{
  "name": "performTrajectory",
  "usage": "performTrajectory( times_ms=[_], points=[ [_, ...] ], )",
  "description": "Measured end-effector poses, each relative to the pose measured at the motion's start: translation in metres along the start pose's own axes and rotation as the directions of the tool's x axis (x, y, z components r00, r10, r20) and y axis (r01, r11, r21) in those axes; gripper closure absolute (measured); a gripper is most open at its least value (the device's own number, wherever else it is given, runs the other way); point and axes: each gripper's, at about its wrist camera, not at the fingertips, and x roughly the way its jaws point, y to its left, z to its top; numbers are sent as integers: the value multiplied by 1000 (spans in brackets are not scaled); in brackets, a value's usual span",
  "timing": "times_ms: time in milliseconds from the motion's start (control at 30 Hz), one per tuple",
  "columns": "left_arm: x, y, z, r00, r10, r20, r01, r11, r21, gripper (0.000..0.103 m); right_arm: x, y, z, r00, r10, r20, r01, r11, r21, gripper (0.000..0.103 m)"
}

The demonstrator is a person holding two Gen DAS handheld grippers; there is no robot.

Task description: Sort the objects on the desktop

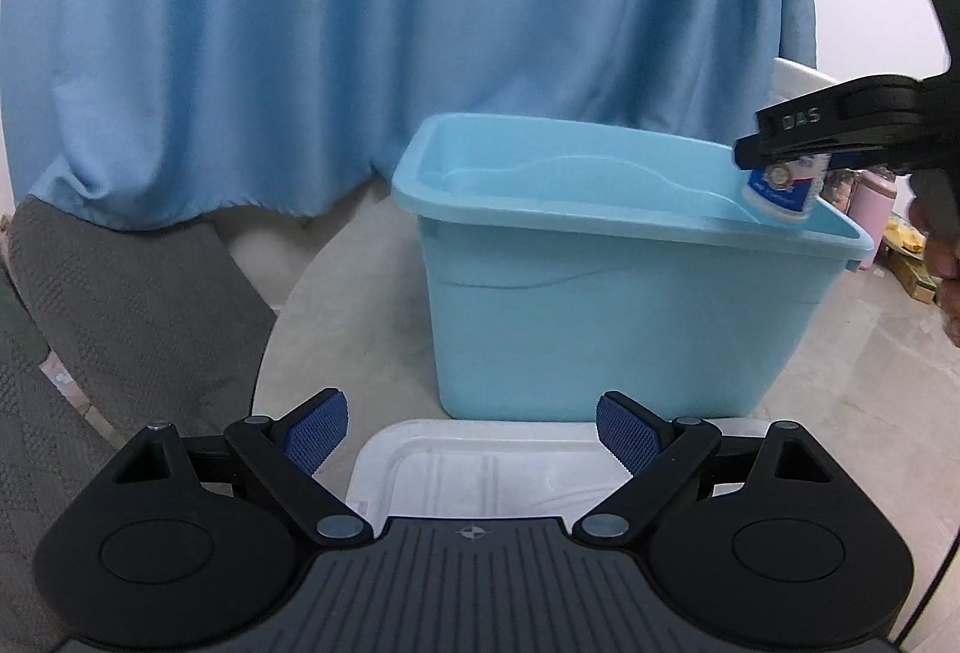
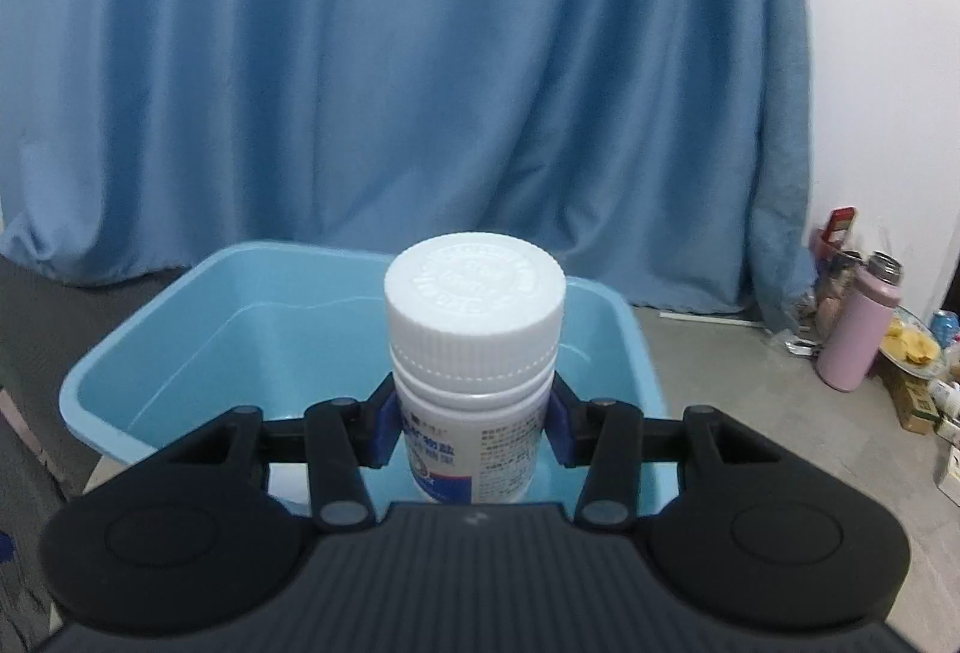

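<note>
My right tongs [image 2: 471, 428] squeeze a white pill bottle [image 2: 474, 371] tight and hold it upright over the blue tub [image 2: 180, 317], just above the near rim at one corner. My left tongs [image 1: 471, 434] are spread wide and hold nothing, low over a white lid [image 1: 474, 464] on the bench. If I let go too near the rim, I think the bottle could hit it and bounce out.
</note>
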Motion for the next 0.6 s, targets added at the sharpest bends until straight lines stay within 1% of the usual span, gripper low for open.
performTrajectory(
  times_ms=[33, 67, 133, 233, 433, 533, 600],
  points=[
    [1, 1, 0, 1000, 2, -2, -2, 1000, 0, 11, 3, 3, 0, 1000, -15, -6, 15, 1000, -20, 33],
    [2, 1, 0, 1000, 4, -2, -4, 1000, -1, 11, 4, 6, -1, 999, -32, -2, 32, 999, -38, 22],
    [2, 3, 0, 1000, 6, -1, -6, 1000, -4, 11, -3, 9, -4, 999, -32, 36, 34, 998, -54, 20],
    [1, 6, -1, 1000, 8, 4, -8, 1000, -18, 11, -15, 6, -6, 998, -9, 56, 11, 999, -34, 20],
    [-6, 5, -5, 1000, 10, 19, -10, 1000, -30, 11, -43, -3, -14, 998, -1, 58, 1, 1000, 6, 20],
    [-12, 2, -8, 1000, 11, 24, -10, 999, -31, 11, -60, -10, -20, 998, -10, 69, 9, 1000, 19, 20],
    [-16, -1, -10, 1000, 13, 26, -12, 1000, -28, 11, -72, -12, -26, 998, -23, 61, 21, 1000, 19, 20]
  ],
)
